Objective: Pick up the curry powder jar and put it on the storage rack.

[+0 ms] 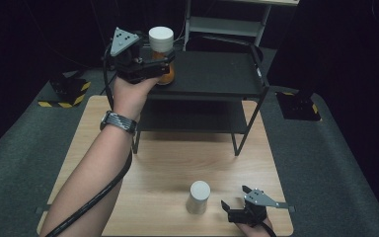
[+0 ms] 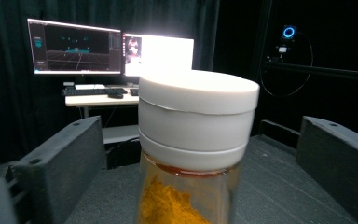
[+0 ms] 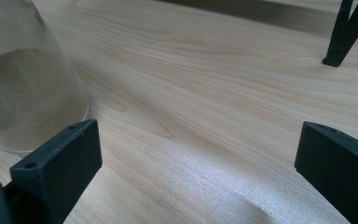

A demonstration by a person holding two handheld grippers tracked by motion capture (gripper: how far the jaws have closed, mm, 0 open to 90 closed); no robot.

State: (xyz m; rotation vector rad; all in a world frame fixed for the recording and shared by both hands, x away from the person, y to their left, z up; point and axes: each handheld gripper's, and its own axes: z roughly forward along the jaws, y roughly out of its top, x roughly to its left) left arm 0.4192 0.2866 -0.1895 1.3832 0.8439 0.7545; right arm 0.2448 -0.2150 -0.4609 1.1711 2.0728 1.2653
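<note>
Shelving in black metal (image 1: 212,74), a two-tier rack, stands at the far end of the wooden table (image 1: 168,163) and serves as the landmark. At the rack's left front corner the left gripper (image 1: 164,60) is raised to the level of the top shelf, held in a hand whose wrist wears a watch (image 1: 119,121). Its jaws stand wide apart on either side of a jar of orange powder (image 1: 162,54) with a white lid; in the left gripper view clear gaps show between each jaw and the glass, so the pads do not press on it. The jar stands upright at the left front corner of the top shelf. Well in front of the rack, near the table's near edge, a second jar with a white lid (image 1: 198,196) and pale contents stands upright on the wood. Just right of it, the right gripper (image 1: 236,196) rests low at the table's edge, jaws spread apart with nothing between them; in the right gripper view that jar sits beside the left jaw.
</note>
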